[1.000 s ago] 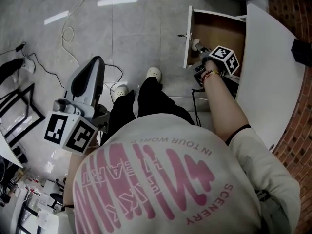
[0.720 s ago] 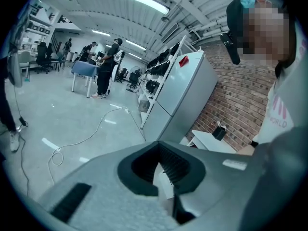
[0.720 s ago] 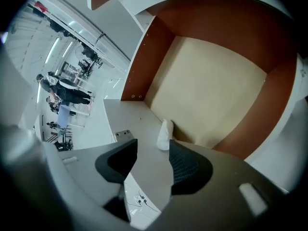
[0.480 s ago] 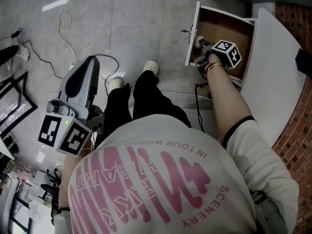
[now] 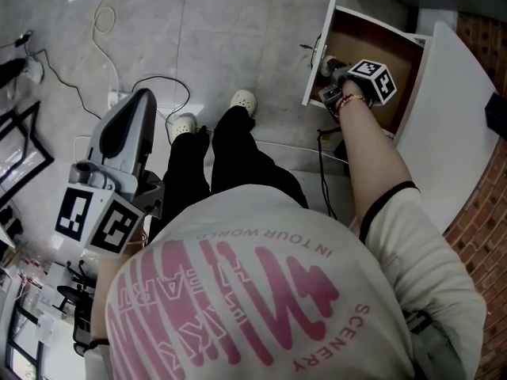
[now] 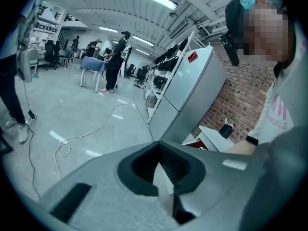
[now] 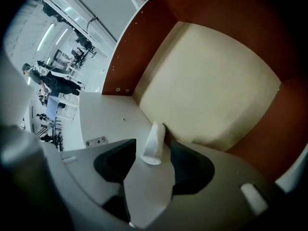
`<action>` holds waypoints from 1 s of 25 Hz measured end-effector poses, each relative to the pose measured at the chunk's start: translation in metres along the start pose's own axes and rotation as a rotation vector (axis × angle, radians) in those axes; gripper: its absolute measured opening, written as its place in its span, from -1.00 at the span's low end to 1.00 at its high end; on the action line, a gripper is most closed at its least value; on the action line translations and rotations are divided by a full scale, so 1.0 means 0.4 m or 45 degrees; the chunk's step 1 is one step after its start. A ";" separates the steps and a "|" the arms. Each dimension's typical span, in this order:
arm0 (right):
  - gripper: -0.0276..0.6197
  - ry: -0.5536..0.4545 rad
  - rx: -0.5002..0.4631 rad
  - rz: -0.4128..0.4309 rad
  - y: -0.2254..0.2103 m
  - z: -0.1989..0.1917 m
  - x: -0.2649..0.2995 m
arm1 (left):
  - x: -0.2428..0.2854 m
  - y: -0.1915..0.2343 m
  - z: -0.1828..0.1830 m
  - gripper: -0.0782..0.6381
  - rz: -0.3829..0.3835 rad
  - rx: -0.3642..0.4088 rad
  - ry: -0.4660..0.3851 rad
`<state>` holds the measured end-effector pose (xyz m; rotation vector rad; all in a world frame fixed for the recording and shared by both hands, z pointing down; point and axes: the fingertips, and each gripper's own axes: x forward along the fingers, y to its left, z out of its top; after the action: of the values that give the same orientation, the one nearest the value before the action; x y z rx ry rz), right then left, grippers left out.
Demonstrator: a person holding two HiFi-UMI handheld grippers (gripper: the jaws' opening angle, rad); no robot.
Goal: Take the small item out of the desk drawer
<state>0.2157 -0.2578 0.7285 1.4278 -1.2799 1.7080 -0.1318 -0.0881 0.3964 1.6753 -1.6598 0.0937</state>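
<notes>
As the jaws of your right gripper (image 7: 153, 163), just opened wider, straddle the small white roll (image 7: 154, 142) in the brown-walled drawer (image 7: 159, 28) without touching, its length runs along them.

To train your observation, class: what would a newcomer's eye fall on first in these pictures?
The open drawer at the head view's upper right, with the right gripper reaching into it. Its jaws, which have just been opening, stand apart with a small white item between them. The left gripper hangs low at left, shut.
</notes>
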 end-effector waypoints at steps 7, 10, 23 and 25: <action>-0.17 0.037 0.034 -0.012 -0.014 -0.008 0.024 | 0.023 -0.004 -0.003 -0.77 -0.005 -0.002 0.018; -0.17 0.052 0.041 -0.003 -0.014 -0.012 0.028 | 0.031 -0.010 -0.002 -0.77 -0.007 0.002 0.026; -0.19 0.082 0.020 0.021 -0.014 -0.024 0.045 | 0.046 -0.039 -0.002 -0.77 -0.020 0.044 0.033; -0.22 0.078 0.018 0.016 -0.013 -0.026 0.045 | 0.044 -0.040 0.001 -0.77 -0.021 0.049 0.030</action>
<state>0.2111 -0.2488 0.7474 1.3677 -1.2490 1.7583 -0.1151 -0.1050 0.3984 1.7104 -1.6361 0.1375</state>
